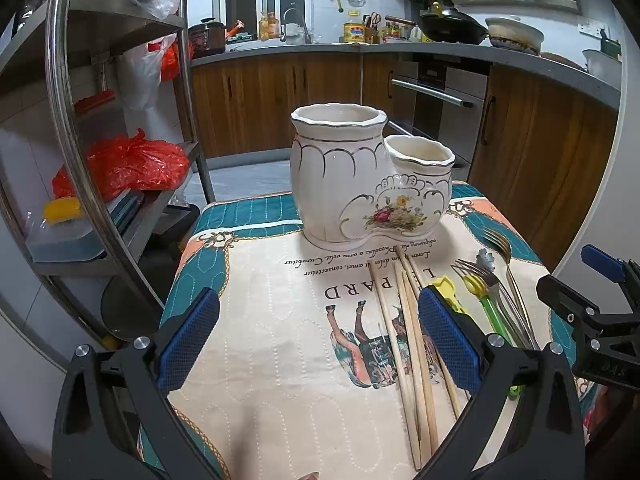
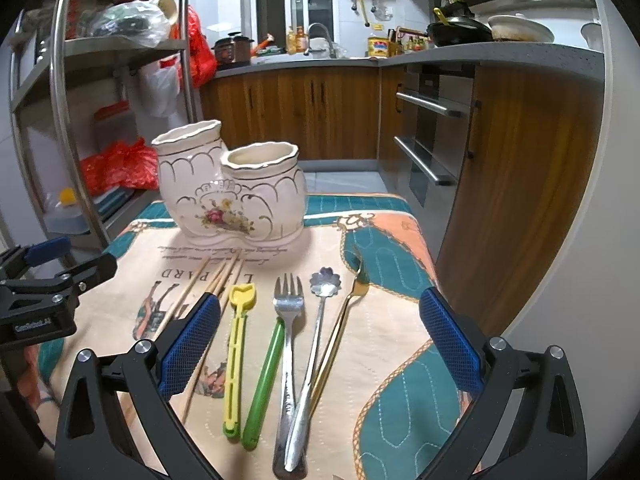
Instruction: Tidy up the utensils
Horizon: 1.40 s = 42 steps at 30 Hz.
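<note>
A white ceramic two-cup utensil holder (image 1: pixel 360 176) (image 2: pixel 232 192) stands at the far side of the patterned table mat (image 1: pixel 280 380), both cups looking empty. In front of it lie several wooden chopsticks (image 1: pixel 408 340) (image 2: pixel 218 280). To their right lie a yellow utensil (image 2: pixel 236 344), a green-handled one (image 2: pixel 264 380), a steel fork (image 2: pixel 288 320), a flower-bowl spoon (image 2: pixel 326 280) and a gold fork (image 2: pixel 340 328). My left gripper (image 1: pixel 318 344) hovers open over the mat, its right finger above the chopsticks. My right gripper (image 2: pixel 320 346) hangs open above the forks and spoon. Neither holds anything.
A steel shelf rack (image 1: pixel 120 140) with red bags and boxes stands close on the left. Wooden kitchen cabinets (image 2: pixel 520 180) and an oven front rise right behind the table. The mat ends shortly past the holder. Each gripper shows at the edge of the other's view.
</note>
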Motion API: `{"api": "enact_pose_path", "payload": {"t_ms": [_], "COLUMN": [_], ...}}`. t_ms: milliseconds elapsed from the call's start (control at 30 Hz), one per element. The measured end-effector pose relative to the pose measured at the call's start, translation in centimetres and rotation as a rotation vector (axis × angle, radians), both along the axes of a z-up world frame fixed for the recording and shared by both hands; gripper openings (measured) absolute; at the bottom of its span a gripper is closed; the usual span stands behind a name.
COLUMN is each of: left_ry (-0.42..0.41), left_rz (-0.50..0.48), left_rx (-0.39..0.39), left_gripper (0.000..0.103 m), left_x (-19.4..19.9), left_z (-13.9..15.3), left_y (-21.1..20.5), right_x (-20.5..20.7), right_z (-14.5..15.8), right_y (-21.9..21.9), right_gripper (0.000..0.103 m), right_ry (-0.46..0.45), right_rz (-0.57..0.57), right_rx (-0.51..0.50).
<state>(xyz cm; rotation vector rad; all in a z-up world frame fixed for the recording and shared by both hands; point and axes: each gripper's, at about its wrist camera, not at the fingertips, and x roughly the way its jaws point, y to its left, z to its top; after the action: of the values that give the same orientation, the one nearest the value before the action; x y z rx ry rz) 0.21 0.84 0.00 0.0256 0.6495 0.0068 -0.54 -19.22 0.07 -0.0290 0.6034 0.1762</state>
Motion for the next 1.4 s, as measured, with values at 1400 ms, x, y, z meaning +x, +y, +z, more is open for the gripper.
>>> {"api": "enact_pose_path", "payload": {"t_ms": [1400], "left_ry": [0.003], "left_rz": [0.001], "left_rx": [0.003], "left_gripper": [0.098], "left_x": [-0.14], "left_z": [-0.36], "left_y": [0.1], "right_x": [-0.1], "right_z": [-0.51], "right_y": [-0.86], "right_gripper": [0.099], "right_ry": [0.009], "right_rz": [-0.007], "right_rx": [0.028]}}
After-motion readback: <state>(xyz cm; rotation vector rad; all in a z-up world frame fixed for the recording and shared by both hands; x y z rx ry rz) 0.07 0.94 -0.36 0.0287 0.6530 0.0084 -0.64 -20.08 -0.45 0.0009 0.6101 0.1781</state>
